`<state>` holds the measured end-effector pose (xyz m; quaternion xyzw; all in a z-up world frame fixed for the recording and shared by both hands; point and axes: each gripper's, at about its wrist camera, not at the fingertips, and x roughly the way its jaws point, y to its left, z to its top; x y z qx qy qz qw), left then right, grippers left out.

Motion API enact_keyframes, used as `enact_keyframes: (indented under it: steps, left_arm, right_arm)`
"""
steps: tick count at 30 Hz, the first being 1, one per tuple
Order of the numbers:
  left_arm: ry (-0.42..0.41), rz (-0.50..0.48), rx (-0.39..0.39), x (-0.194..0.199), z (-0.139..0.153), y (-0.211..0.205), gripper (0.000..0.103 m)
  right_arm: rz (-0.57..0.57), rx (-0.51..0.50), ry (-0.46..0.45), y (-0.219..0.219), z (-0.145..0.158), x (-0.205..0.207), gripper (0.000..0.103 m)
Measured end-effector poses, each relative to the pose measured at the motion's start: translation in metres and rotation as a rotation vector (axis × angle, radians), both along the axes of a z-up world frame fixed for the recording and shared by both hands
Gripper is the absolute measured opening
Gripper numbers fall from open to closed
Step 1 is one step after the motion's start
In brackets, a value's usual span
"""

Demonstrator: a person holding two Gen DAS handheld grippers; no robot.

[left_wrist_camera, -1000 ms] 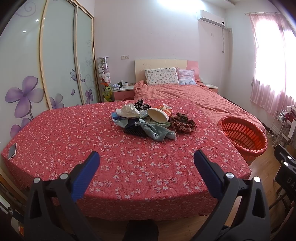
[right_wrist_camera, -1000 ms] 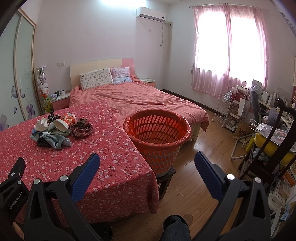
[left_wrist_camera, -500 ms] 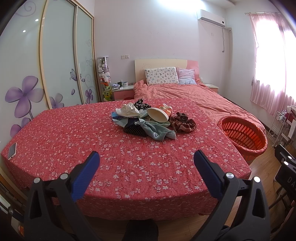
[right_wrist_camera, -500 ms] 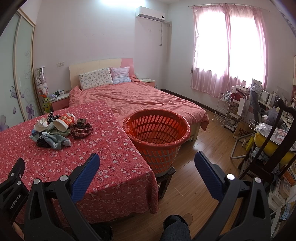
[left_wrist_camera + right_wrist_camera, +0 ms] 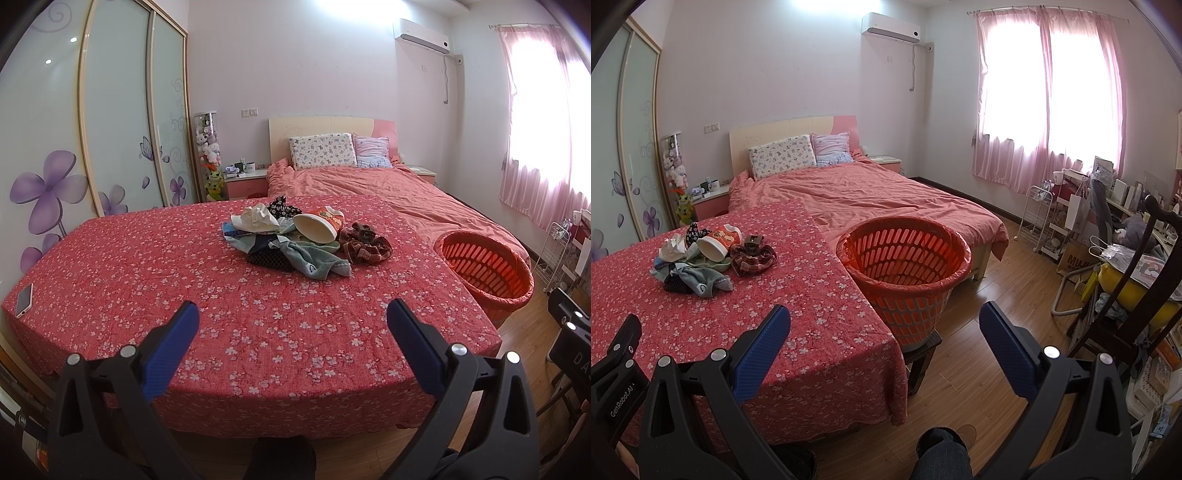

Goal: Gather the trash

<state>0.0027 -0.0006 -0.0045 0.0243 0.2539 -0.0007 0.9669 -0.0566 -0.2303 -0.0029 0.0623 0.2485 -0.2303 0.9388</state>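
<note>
Left claw (image 5: pixel 613 365) body reads "GenRobot.AI".

Daylight pours through the pink curtains (image 5: pixel 1049 92) on the right, blown out to white glare. A ceiling light flares at the top of both views. The room is bright and sharp; fisheye bending and dark corners mark the edges.

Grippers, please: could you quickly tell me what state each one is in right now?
Left gripper: open, holding nothing, above the near part of the table.
Right gripper: open, holding nothing, short of the basket.
</note>
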Motion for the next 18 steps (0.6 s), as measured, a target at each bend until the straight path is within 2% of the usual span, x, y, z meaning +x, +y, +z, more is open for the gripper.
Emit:
enact_keyframes:
  steps: [18]
  left_arm:
    - [0.002,0.001,-0.001,-0.003,-0.0015,0.0006,0.099]
  right_arm:
    - [0.002,0.002,0.0,-0.0029,0.0022,0.0007,0.101]
